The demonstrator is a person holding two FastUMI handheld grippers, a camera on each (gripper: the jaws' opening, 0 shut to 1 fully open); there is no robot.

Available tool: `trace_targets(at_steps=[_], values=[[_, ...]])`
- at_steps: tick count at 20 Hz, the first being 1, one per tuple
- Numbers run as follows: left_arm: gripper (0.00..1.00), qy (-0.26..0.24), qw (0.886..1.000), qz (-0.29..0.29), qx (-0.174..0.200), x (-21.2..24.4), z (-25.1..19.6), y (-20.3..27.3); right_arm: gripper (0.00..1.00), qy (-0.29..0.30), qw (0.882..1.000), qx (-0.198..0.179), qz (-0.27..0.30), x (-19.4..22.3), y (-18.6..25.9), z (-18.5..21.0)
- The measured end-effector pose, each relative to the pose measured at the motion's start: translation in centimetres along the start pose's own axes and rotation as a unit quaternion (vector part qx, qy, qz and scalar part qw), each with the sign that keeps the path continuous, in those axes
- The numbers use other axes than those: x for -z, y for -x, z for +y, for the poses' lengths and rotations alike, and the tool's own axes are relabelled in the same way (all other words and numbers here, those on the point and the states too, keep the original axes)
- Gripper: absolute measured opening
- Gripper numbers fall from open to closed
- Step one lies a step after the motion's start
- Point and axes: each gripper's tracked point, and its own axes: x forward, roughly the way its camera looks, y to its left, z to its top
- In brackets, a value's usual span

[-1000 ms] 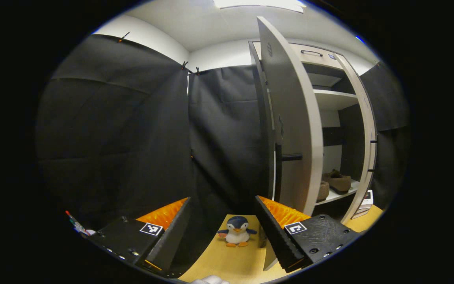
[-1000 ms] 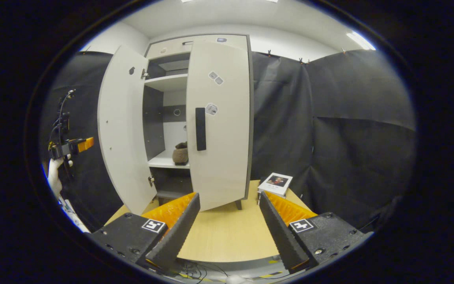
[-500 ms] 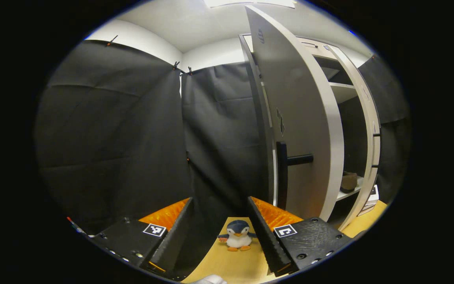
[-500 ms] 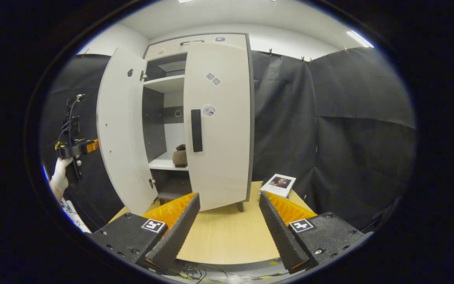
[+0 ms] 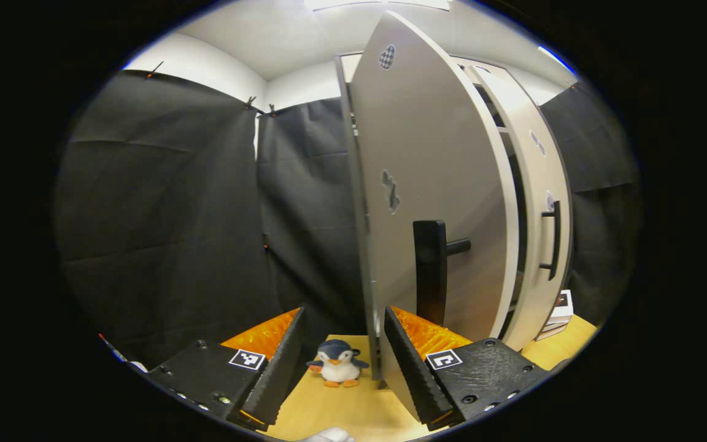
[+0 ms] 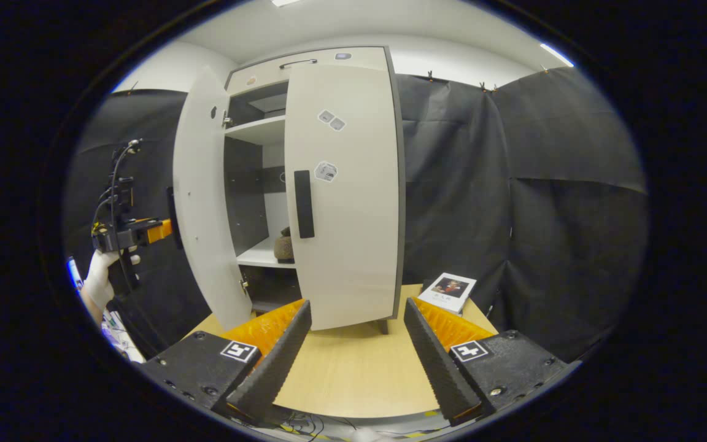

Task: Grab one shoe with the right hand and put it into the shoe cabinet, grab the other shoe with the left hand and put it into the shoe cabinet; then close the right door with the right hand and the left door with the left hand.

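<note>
In the left gripper view, the left gripper (image 5: 342,362) points level at the half-open pale grey left cabinet door (image 5: 433,184), fingers spread wide, nothing between them.

In the right gripper view, the right gripper (image 6: 356,359) hangs wide open, empty, above the light wooden table (image 6: 353,374), facing the shut right door (image 6: 344,184); a brown shoe (image 6: 283,245) rests on the shelf inside.

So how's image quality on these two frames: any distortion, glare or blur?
Left gripper view: strong fisheye bowing of the left door, ceiling light blown out at the top, handle sharp. Right gripper view: cabinet edges curve too, right door evenly lit with no glare, shoe small and dim inside.
</note>
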Motion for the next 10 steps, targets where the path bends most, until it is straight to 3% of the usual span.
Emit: trace_targets(at_steps=[2, 5, 10], values=[[0.82, -0.002, 1.000, -0.001, 0.010, -0.4, -2.2, -0.7, 1.00, 0.001, 1.000, -0.003, 0.000, -0.1, -0.4, -0.6], [0.96, 0.028, 0.999, -0.011, 0.026, -1.3, -4.4, -0.6, 1.00, -0.002, 1.000, -0.002, -0.006, -0.7, -0.6, -1.6], [0.96, 0.028, 0.999, -0.011, 0.017, -1.4, -4.3, 0.3, 0.99, -0.004, 1.000, 0.000, -0.021, -1.7, -0.8, -1.9]])
